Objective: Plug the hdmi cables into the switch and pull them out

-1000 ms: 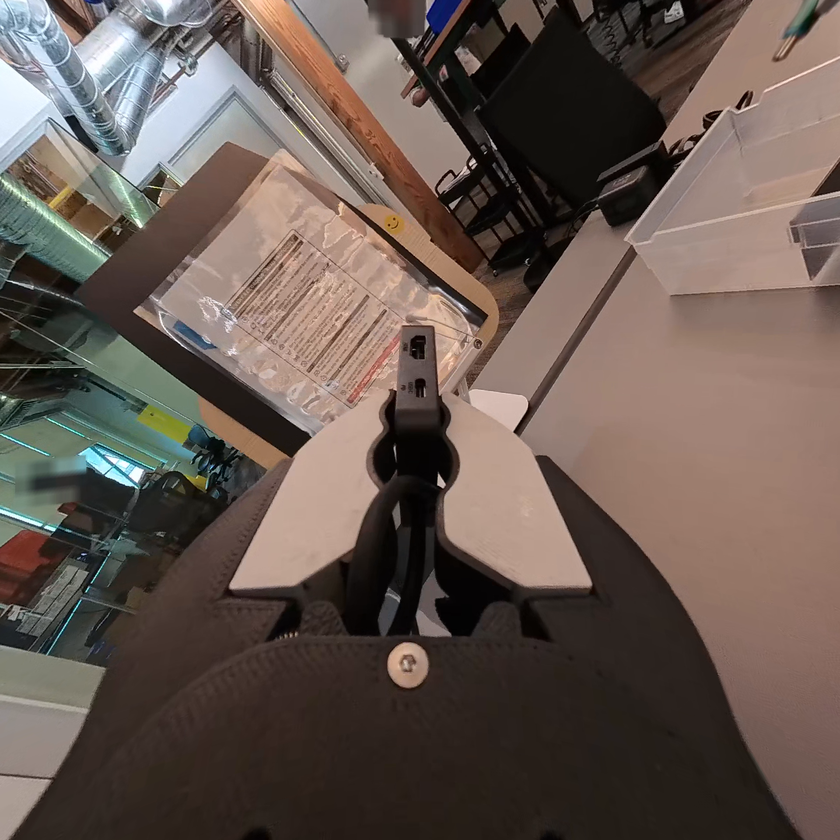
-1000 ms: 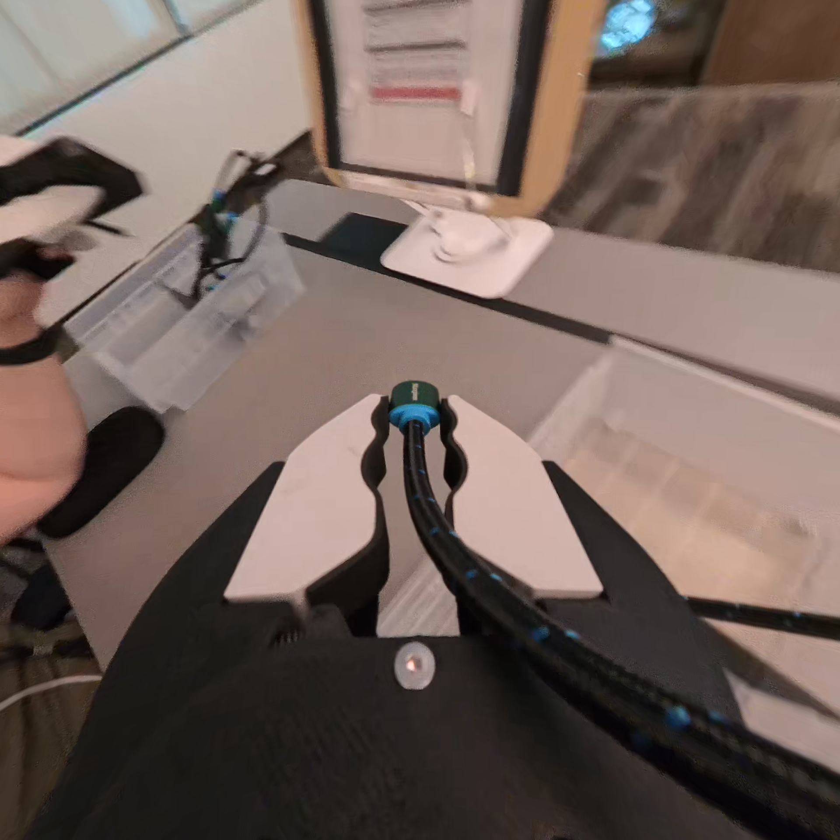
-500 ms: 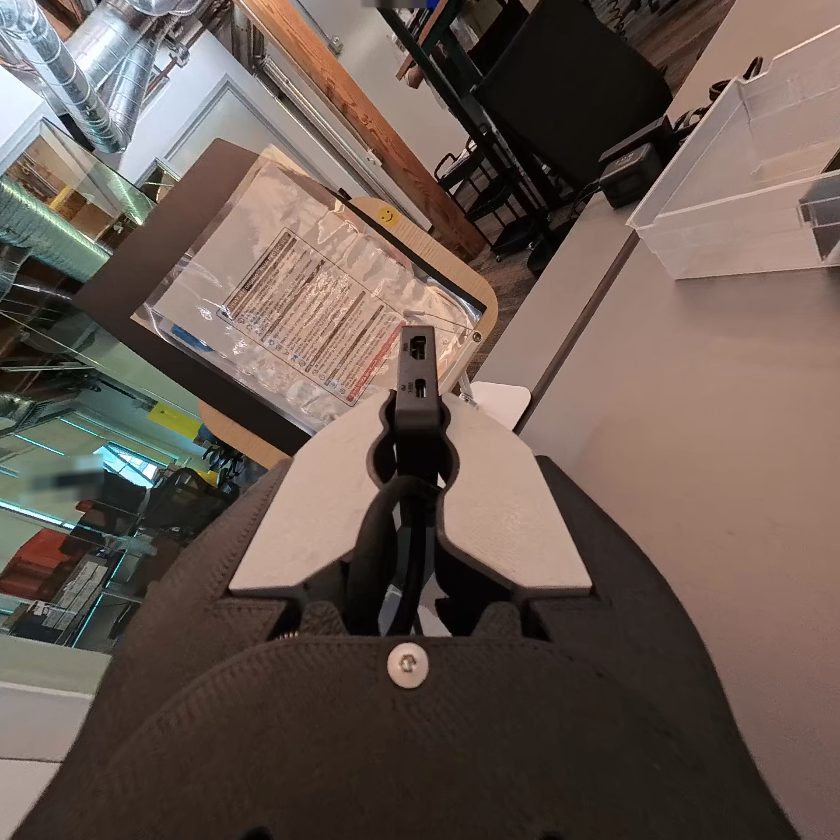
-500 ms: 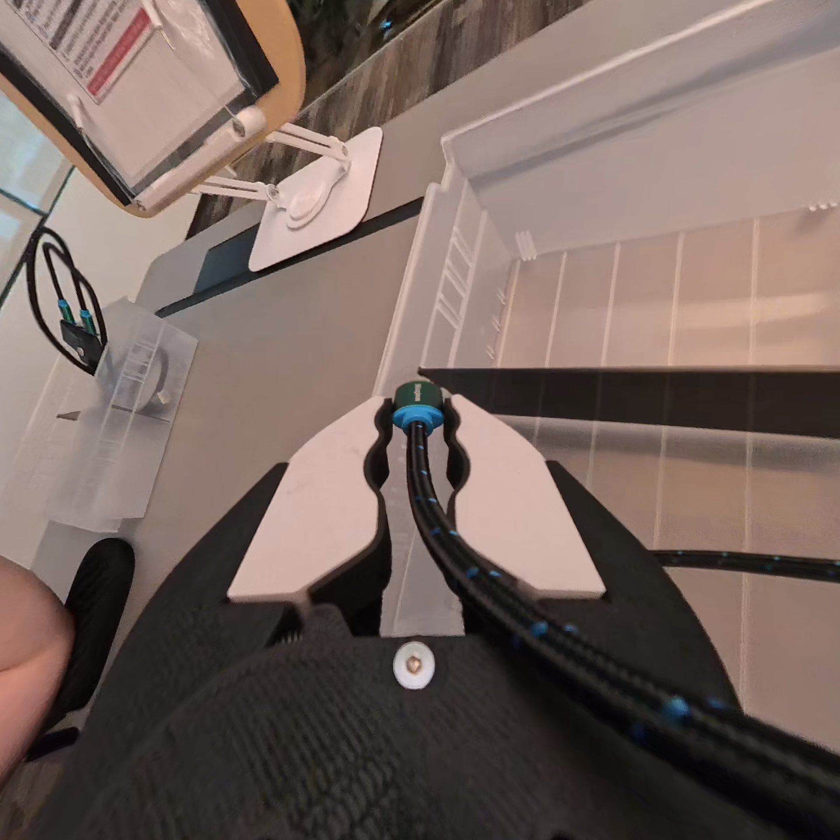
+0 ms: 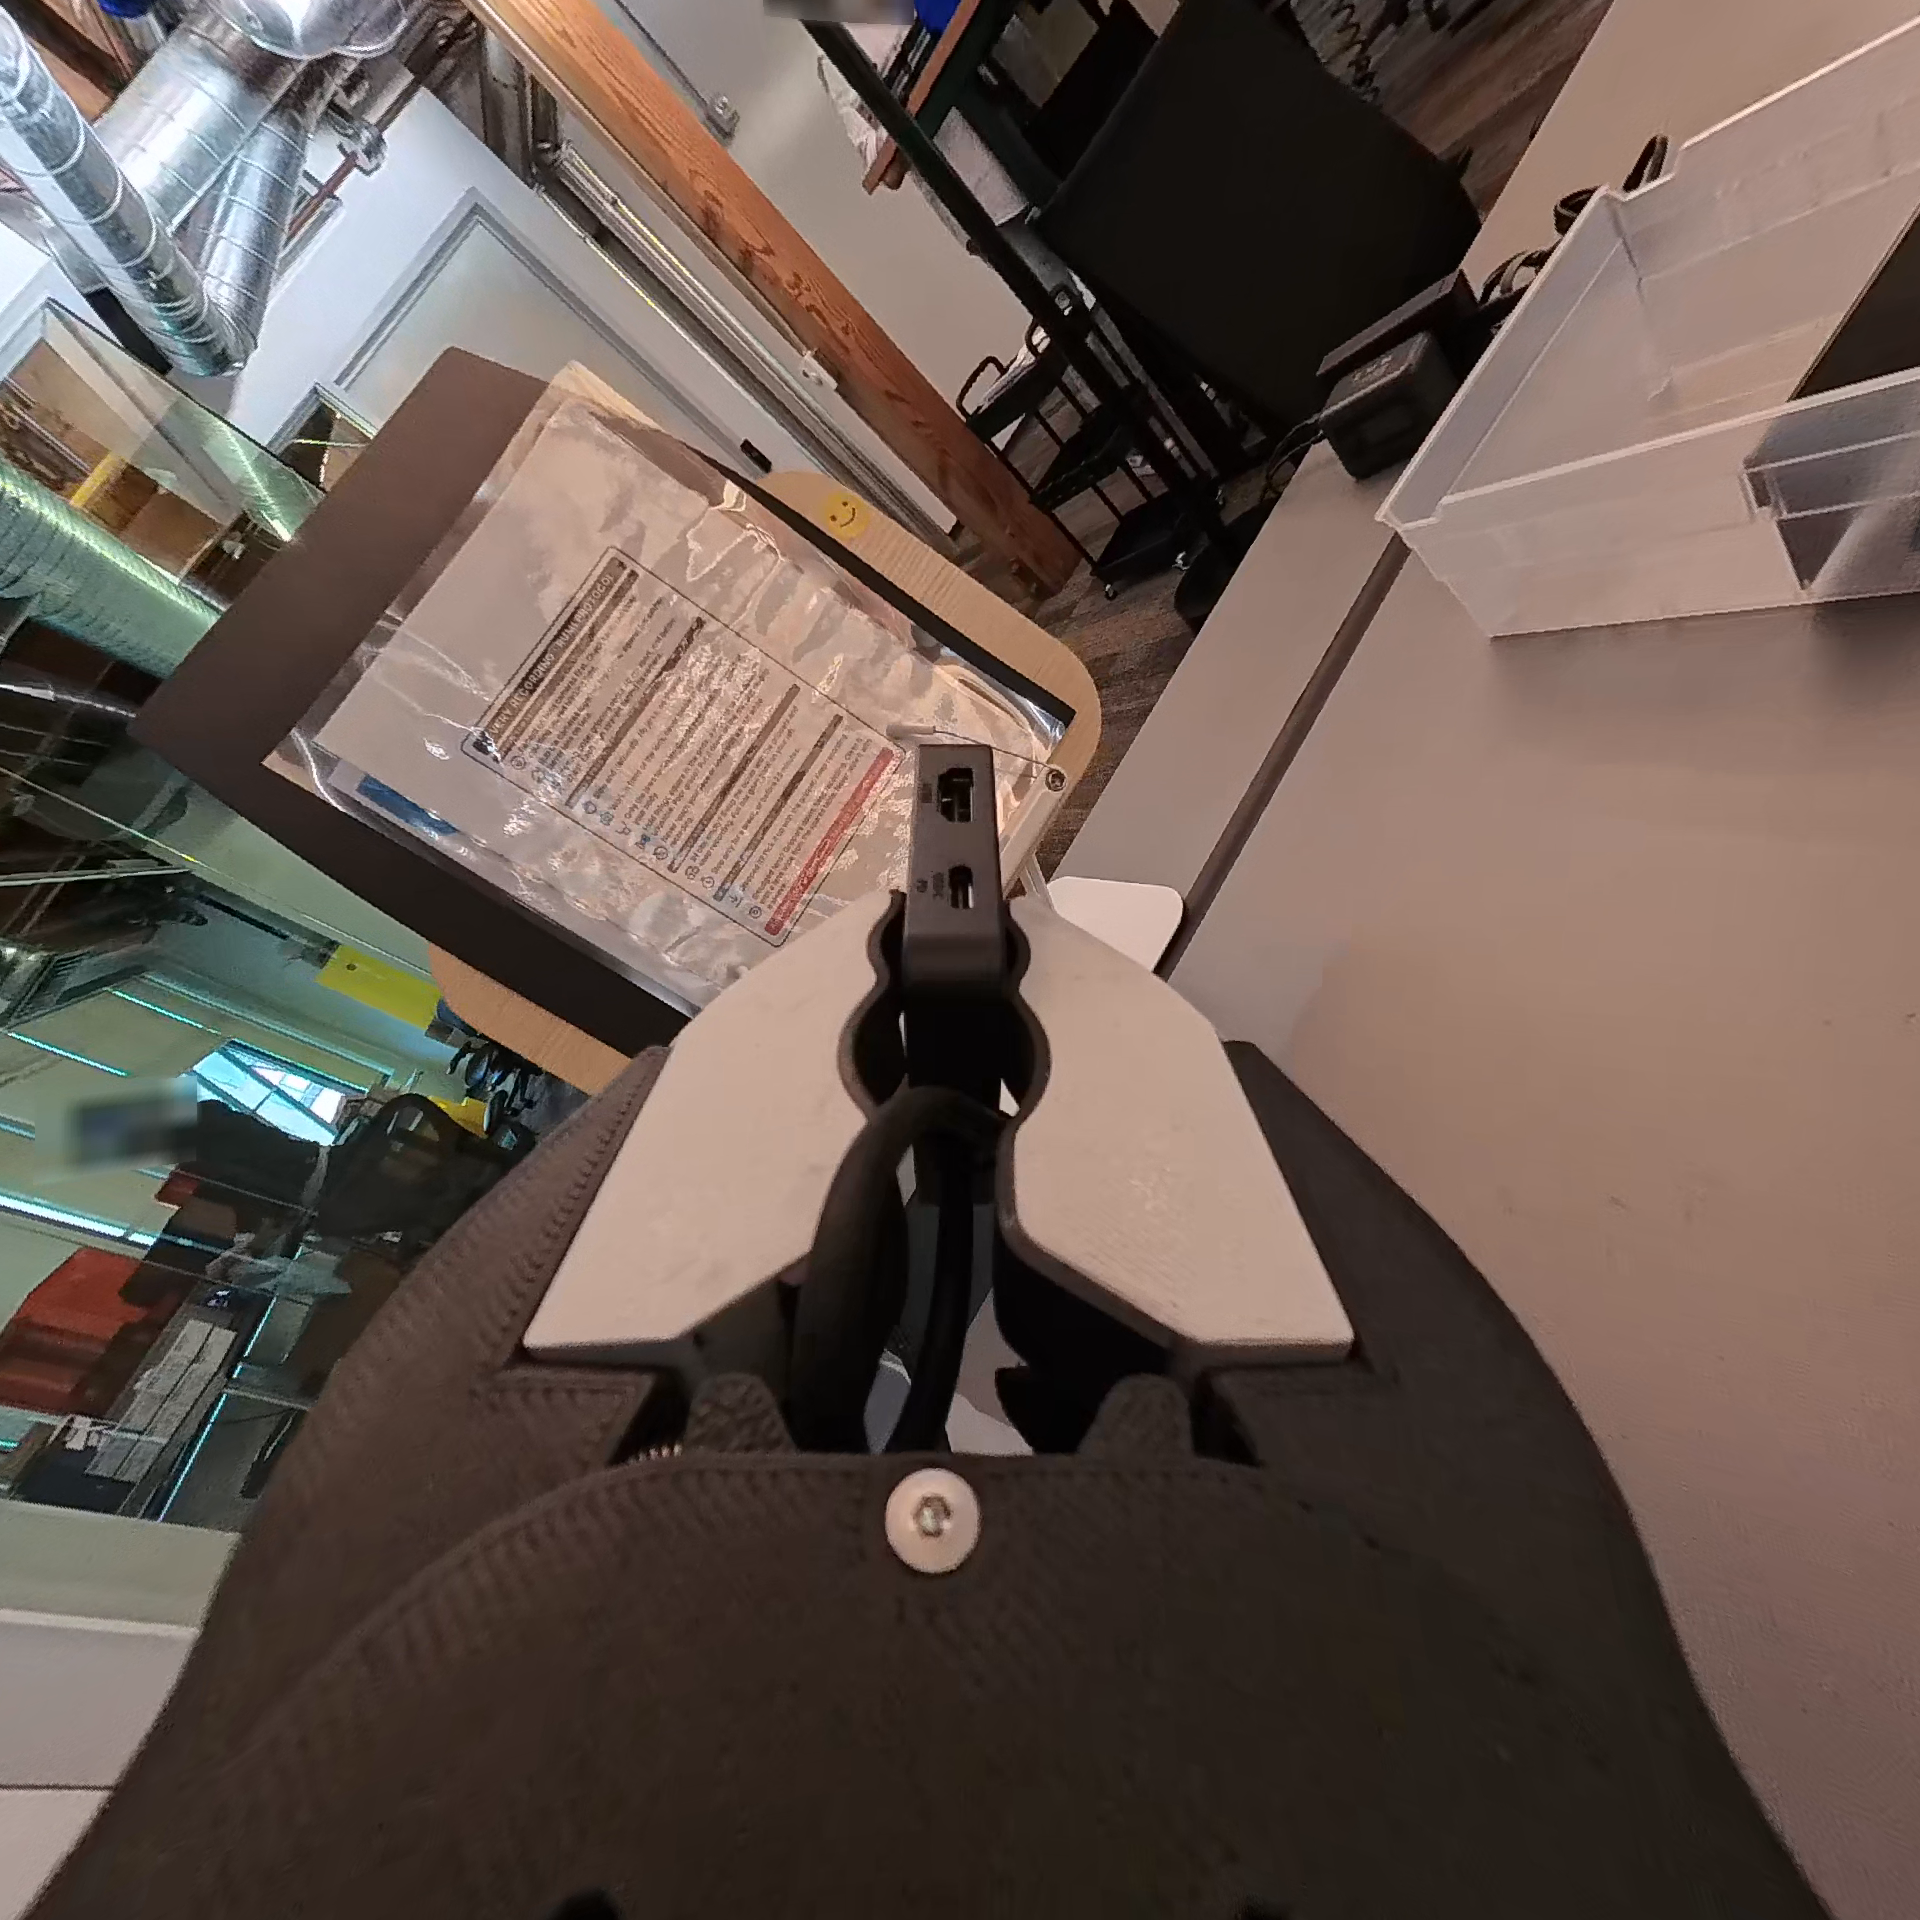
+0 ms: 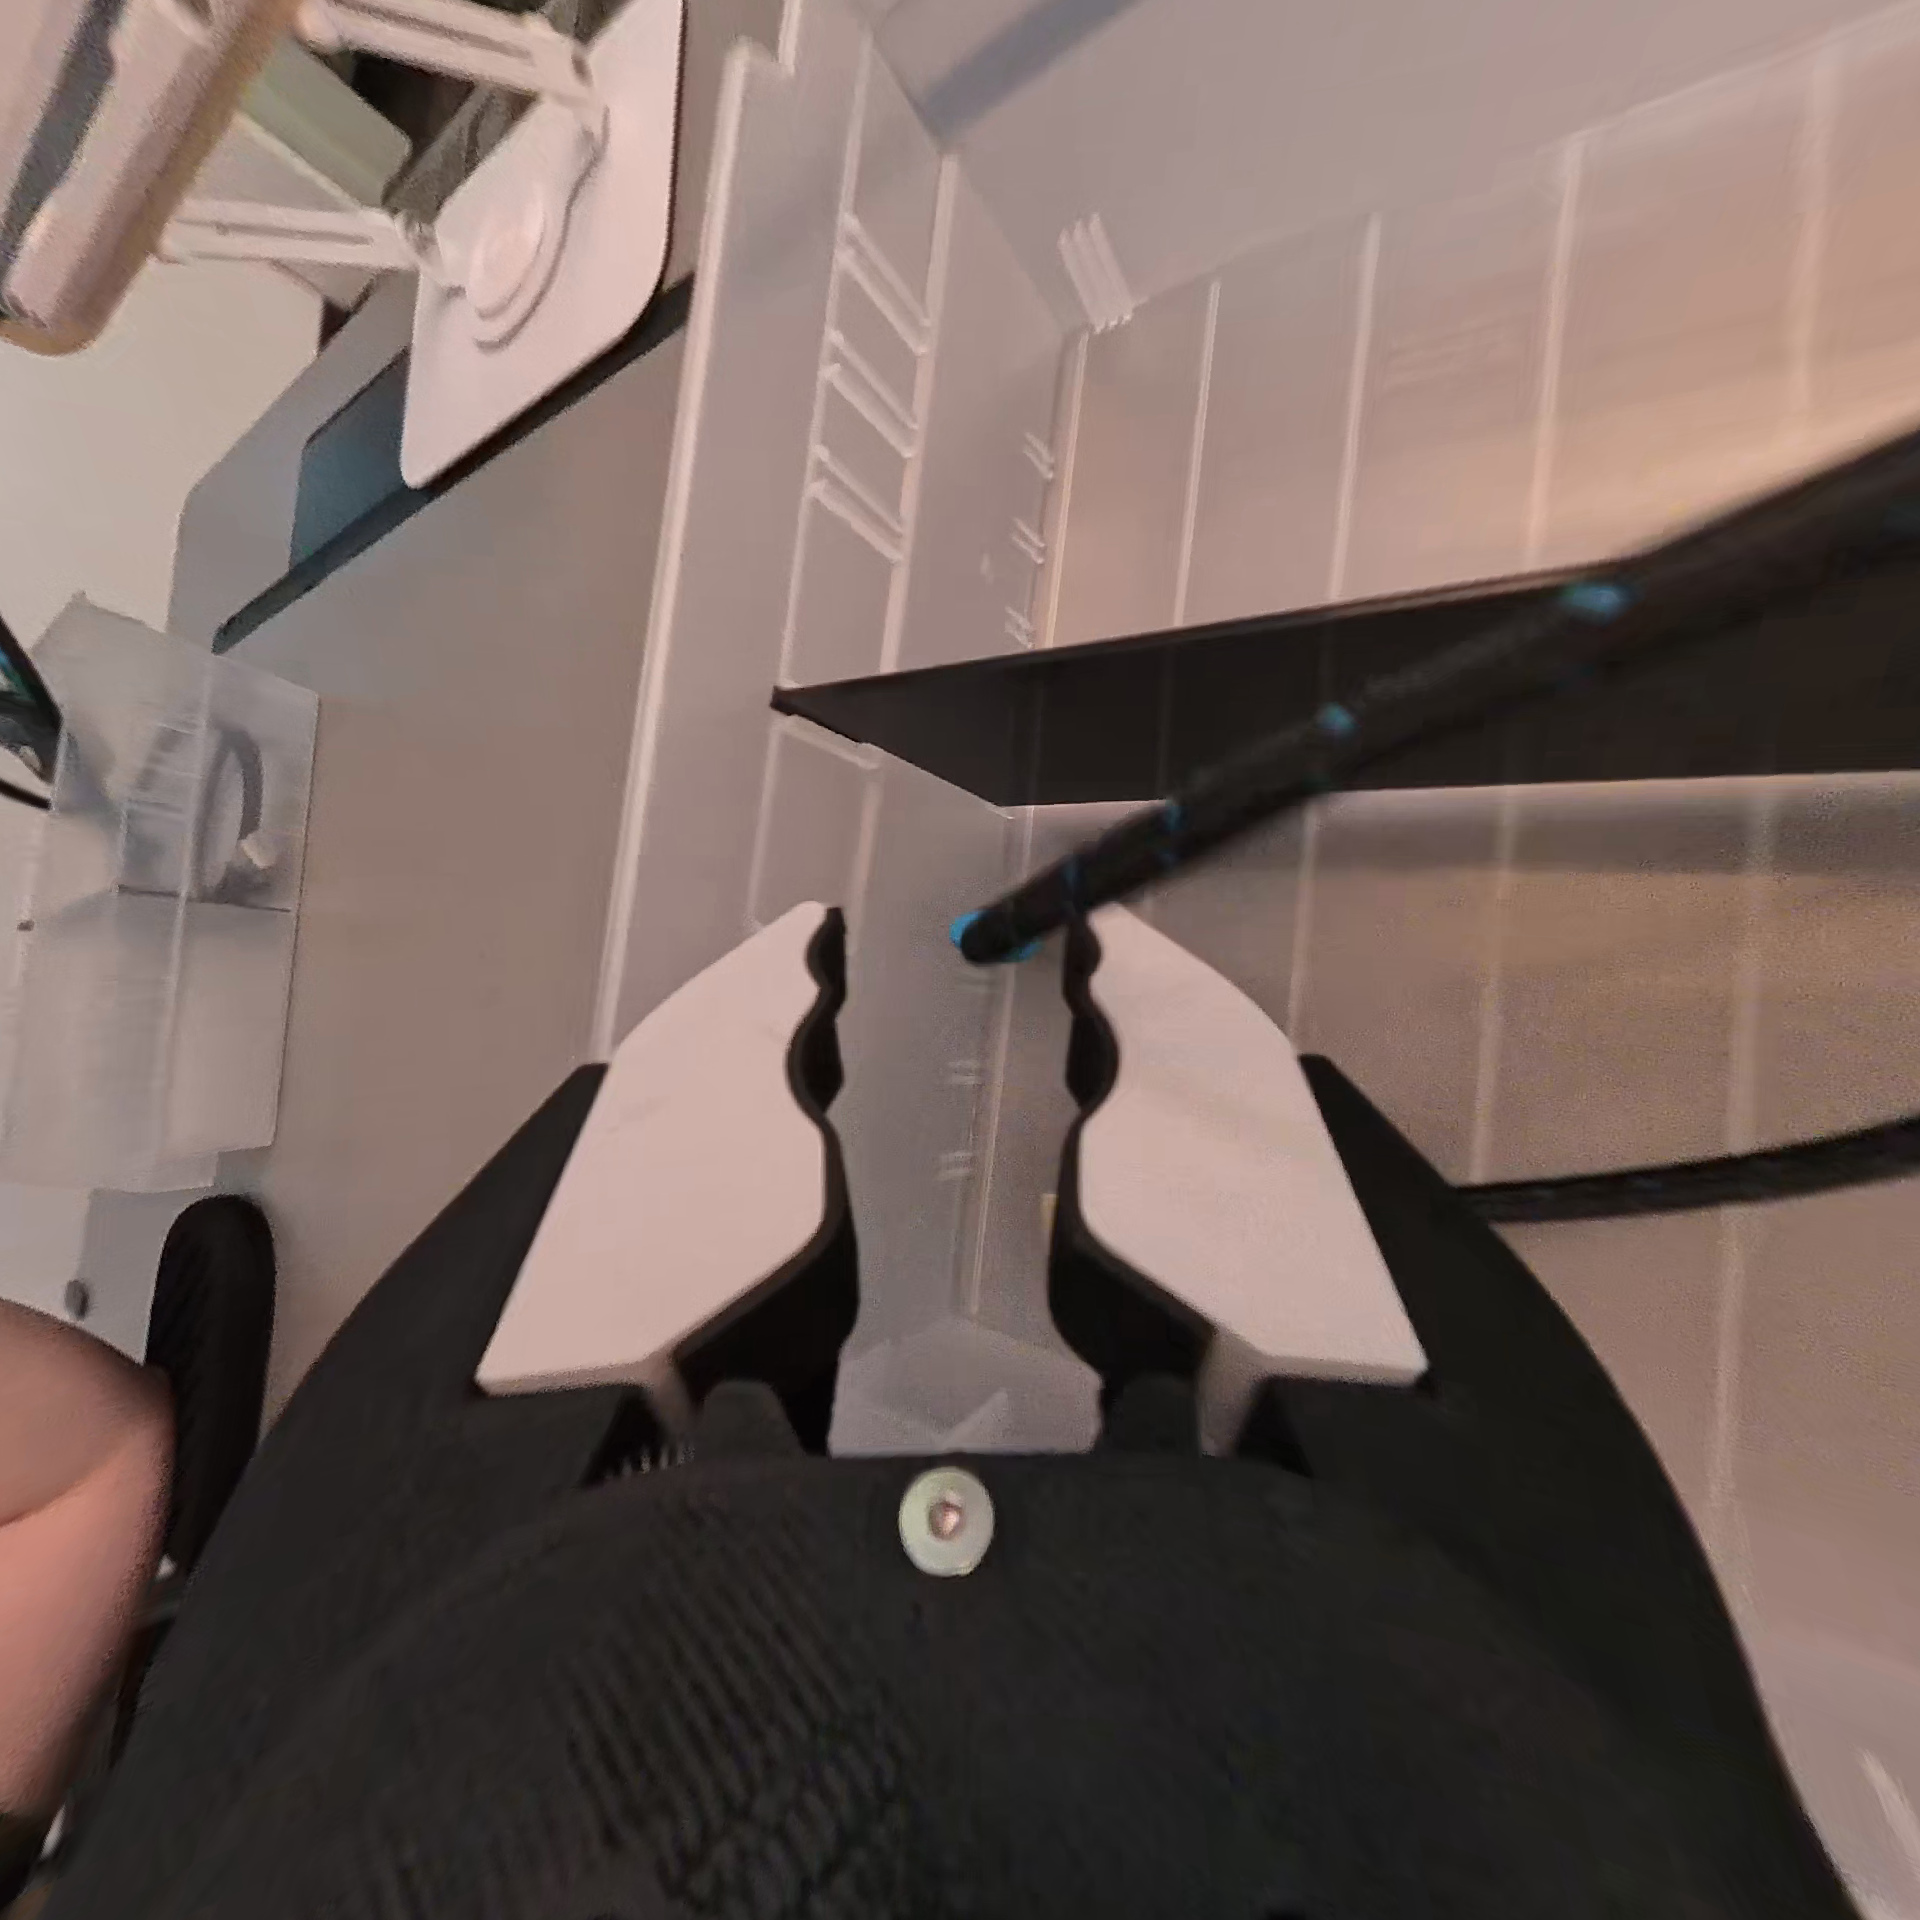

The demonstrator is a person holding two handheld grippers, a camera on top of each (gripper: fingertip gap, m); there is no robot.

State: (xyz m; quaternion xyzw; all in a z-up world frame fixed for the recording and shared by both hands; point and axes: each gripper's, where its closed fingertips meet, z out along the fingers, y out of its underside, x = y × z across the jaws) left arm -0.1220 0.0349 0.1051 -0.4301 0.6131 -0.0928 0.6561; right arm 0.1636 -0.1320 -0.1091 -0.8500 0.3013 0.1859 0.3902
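The left gripper (image 5: 951, 914) is clamped on the black HDMI switch (image 5: 954, 847), which stands on edge between the two white fingers (image 5: 769, 1122) and sticks out past their tips. Two ports show on its facing side, one above the other, and two dark cables (image 5: 914, 1278) run back from it through the gap between the fingers. Ahead of the switch stands a framed sheet in a clear plastic sleeve (image 5: 665, 727) on a wooden board with a white foot (image 5: 1127, 914) (a small yellow smiley sticker sits on the board's edge). The grey bench (image 5: 1558, 987) stretches to the right, and one clear plastic bin (image 5: 1621, 520) stands at its far end, well apart from the switch.

The right gripper (image 6: 951, 935) has its fingers spread apart and holds nothing. Just beside its right fingertip hangs the free end of one braided black HDMI cable with blue flecks (image 6: 1247, 790), slanting up to the right over a large clear bin (image 6: 1143, 520); whether it touches the fingertip cannot be told through the blur. A second stretch of black cable (image 6: 1714, 1184) lies lower in the bin, and a flat black divider (image 6: 1299, 717) crosses it. To the left on the bench stands a smaller clear bin (image 6: 177, 883), and the white foot of the stand (image 6: 530, 260) lies near the top. A person's hand (image 6: 62, 1507) shows at the lower left edge.
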